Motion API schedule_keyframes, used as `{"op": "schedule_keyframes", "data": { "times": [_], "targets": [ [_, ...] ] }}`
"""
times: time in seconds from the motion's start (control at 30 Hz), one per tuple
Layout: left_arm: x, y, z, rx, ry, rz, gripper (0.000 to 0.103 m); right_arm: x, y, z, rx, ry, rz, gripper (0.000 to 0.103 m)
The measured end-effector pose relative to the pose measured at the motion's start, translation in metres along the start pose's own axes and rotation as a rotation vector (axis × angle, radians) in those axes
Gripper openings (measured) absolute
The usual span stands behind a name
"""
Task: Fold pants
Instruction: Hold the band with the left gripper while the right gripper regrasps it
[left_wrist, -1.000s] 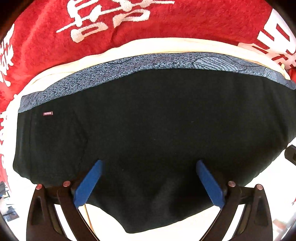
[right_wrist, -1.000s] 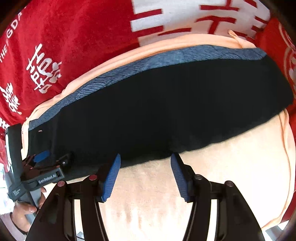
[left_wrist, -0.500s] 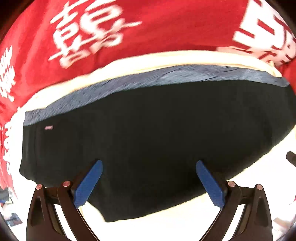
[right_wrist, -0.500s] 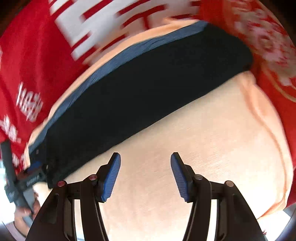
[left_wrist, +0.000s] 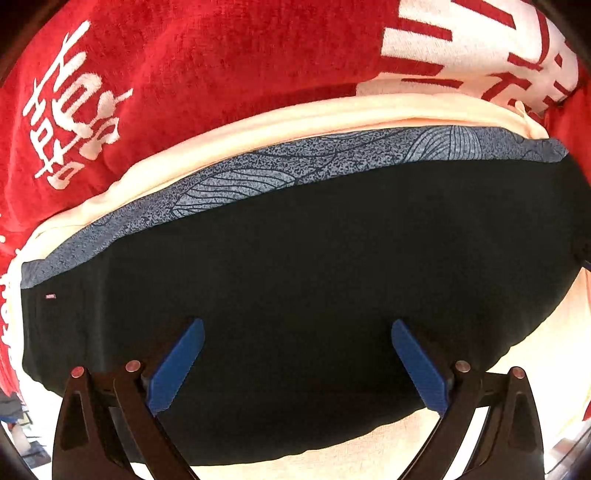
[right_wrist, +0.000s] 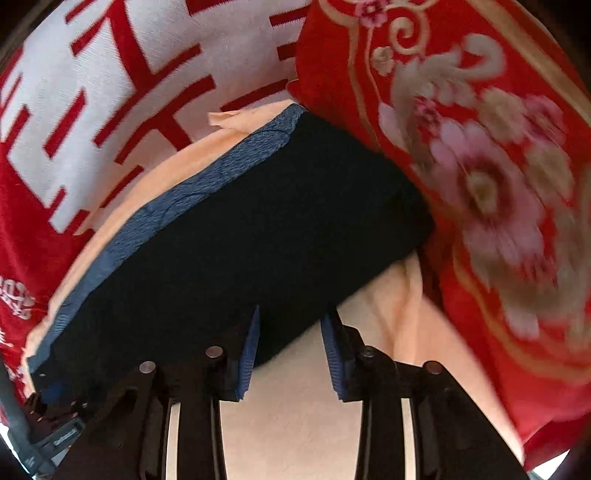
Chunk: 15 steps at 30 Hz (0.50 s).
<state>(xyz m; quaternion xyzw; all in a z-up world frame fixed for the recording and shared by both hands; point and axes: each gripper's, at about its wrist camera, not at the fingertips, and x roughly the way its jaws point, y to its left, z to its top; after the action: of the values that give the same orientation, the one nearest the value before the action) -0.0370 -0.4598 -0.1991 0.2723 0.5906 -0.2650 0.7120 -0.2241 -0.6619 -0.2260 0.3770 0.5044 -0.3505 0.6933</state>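
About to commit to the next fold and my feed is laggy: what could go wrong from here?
1. The right gripper is closing over the near edge of the black pants. The peach cloth lies right underneath, so it could get pinched too.
2. The left gripper hangs wide open over mid-fabric, not over an edge, so it may grab a bunch and crease the fold.
3. The red floral blanket crowds the pants' end and could snag.

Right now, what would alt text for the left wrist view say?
Black pants with a blue patterned waistband lie flat on a peach cloth over a red blanket. The left claw hangs above them, blue pads wide apart, gripping nothing.
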Motion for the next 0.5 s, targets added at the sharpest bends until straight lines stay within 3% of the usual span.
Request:
{"op": "schedule_keyframes", "data": {
  "times": [0.1, 0.23, 0.4, 0.5],
  "targets": [
    [-0.001, -0.005, 0.000, 0.020, -0.004, 0.005, 0.102, -0.017, 0.003, 0.006, -0.018, -0.043, -0.065, 0.036],
    [-0.002, -0.008, 0.001, 0.026, -0.003, 0.009, 0.102, -0.053, 0.014, 0.000, -0.054, -0.150, 0.009, 0.037],
    [0.005, -0.001, 0.005, 0.011, 0.001, 0.003, 0.102, -0.014, 0.050, 0.039, -0.154, -0.046, 0.113, 0.036],
    [0.008, -0.005, 0.003, 0.009, -0.003, 0.004, 0.102, 0.014, 0.077, 0.046, -0.191, 0.004, 0.128, 0.036]
  ]
}}
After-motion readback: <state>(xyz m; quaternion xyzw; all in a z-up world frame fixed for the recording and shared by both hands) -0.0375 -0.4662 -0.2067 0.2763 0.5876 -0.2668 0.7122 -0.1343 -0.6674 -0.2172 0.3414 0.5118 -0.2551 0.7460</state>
